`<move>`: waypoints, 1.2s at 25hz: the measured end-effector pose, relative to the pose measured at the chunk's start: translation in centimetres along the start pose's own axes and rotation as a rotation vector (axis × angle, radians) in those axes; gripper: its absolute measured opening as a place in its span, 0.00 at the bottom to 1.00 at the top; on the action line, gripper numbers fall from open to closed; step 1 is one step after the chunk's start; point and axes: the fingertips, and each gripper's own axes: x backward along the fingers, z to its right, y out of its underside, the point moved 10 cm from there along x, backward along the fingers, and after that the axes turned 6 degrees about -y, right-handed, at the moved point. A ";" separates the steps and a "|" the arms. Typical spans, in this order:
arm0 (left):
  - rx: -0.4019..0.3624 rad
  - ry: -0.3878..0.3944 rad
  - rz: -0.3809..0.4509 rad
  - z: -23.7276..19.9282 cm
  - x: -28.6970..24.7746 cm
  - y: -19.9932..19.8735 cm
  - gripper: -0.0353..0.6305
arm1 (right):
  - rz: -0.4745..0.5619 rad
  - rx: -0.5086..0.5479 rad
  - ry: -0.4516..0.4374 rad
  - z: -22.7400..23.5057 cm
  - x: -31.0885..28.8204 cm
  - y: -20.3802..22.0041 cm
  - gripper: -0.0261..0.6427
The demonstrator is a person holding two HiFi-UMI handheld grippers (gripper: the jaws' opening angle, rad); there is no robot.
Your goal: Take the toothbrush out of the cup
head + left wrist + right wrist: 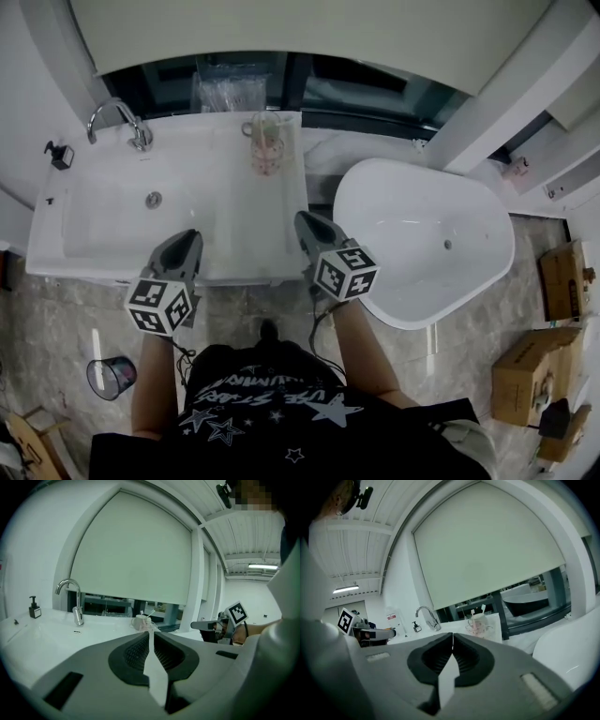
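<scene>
A pale pink cup [267,142] stands at the back of the white sink counter [253,216], right of the basin, with toothbrushes [260,120] upright in it. Both grippers hover over the counter's front edge, well short of the cup. My left gripper [192,235] has its jaws together with nothing in them, and so does my right gripper [302,219]. From the left gripper [151,632], the cup [140,622] lies straight ahead, far off. From the right gripper [453,634], the cup [478,623] sits ahead to the right, with toothbrush heads [483,608] poking out.
A chrome faucet [122,117] and a black soap bottle [59,153] stand at the basin's left. A clear plastic packet [228,92] leans behind the cup. A white bathtub [422,234] is on the right, with cardboard boxes [525,375] beyond. A wire bin [111,375] sits on the floor.
</scene>
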 end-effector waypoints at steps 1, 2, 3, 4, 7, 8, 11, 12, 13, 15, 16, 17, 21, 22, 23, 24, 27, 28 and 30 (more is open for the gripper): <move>0.004 -0.007 0.003 0.0 -0.4 -0.2 0.11 | -0.003 0.000 -0.005 0.5 -0.3 -0.1 0.04; 0.008 -0.012 0.006 0.1 -0.8 -0.5 0.11 | -0.006 0.002 -0.011 0.9 -0.7 -0.3 0.04; 0.010 -0.013 0.008 0.2 -1.1 -0.7 0.11 | -0.007 0.002 -0.016 1.1 -1.0 -0.5 0.04; 0.007 -0.010 0.007 0.3 -1.4 -0.9 0.11 | -0.007 0.002 -0.021 1.3 -1.4 -0.7 0.04; -0.015 0.000 -0.003 0.1 -2.1 -1.0 0.11 | -0.013 0.004 -0.029 1.7 -2.5 -0.8 0.04; -0.015 -0.001 -0.005 -0.2 -2.3 -1.0 0.11 | -0.019 0.004 -0.027 1.8 -2.9 -0.8 0.04; 0.003 -0.001 -0.009 -1.1 -3.1 -1.0 0.11 | -0.016 -0.006 -0.009 2.5 -3.8 -0.8 0.04; 0.007 0.002 -0.009 -1.5 -3.5 -1.1 0.11 | -0.009 -0.011 -0.001 2.7 -4.1 -0.9 0.04; 0.009 0.006 -0.010 -2.0 -3.9 -1.3 0.11 | -0.004 -0.013 0.008 2.9 -4.5 -1.1 0.04; 0.016 0.012 -0.010 -3.2 -5.0 -1.6 0.11 | -0.004 -0.011 0.025 3.4 -5.4 -1.6 0.04; 0.021 0.016 -0.009 -3.7 -5.6 -1.9 0.11 | -0.005 -0.007 0.033 3.6 -5.9 -1.9 0.04; 0.025 0.022 -0.006 -4.2 -6.3 -2.2 0.11 | -0.004 -0.003 0.040 4.0 -6.4 -2.3 0.04; 0.018 0.062 0.002 -5.5 -9.3 -3.5 0.11 | 0.006 -0.001 0.077 5.6 -8.4 -3.9 0.04; 0.017 0.073 0.001 -5.8 -10.1 -3.8 0.11 | 0.007 -0.004 0.088 6.1 -8.9 -4.2 0.04; 0.016 0.085 0.000 -6.1 -10.8 -4.1 0.11 | 0.007 -0.008 0.097 6.4 -9.5 -4.5 0.04; 0.016 0.094 -0.001 -6.5 -11.6 -4.4 0.11 | 0.008 -0.011 0.101 6.8 -10.1 -4.7 0.04; 0.016 0.114 -0.006 -7.5 -13.6 -5.0 0.11 | 0.018 -0.020 0.082 7.8 -11.5 -5.1 0.04; 0.016 0.119 -0.008 -7.8 -14.3 -5.2 0.11 | 0.014 -0.024 0.073 8.1 -11.9 -5.2 0.04; 0.012 0.129 -0.008 -8.5 -15.6 -5.7 0.11 | -0.006 -0.037 0.061 8.9 -13.0 -5.4 0.15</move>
